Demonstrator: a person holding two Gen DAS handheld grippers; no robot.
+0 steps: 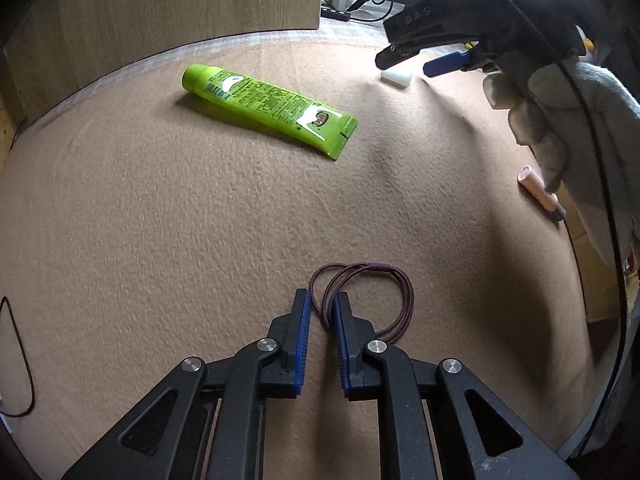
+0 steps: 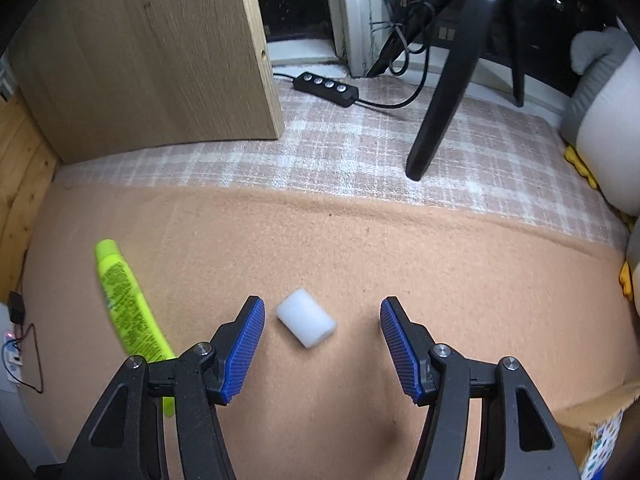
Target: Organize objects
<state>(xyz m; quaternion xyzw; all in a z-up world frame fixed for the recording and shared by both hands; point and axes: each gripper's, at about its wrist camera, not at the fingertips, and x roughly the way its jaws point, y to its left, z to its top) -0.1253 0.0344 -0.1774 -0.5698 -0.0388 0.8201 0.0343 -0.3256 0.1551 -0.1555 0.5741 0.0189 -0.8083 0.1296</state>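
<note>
A dark purple hair tie lies on the tan blanket. One loop of it runs between the fingertips of my left gripper. The blue pads stand a narrow gap apart with the strands in it, and bare blanket shows beside the strands. My right gripper is open and low over a white foam cylinder, which lies between its fingers, nearer the left one. The left wrist view shows that gripper held by a gloved hand above the white piece. A green tube lies flat to the left.
A small pink tube lies at the blanket's right edge. A wooden board stands at the back left. Behind are a plaid cloth, a power strip, a black tripod leg and a plush toy. A cardboard box is at the near right.
</note>
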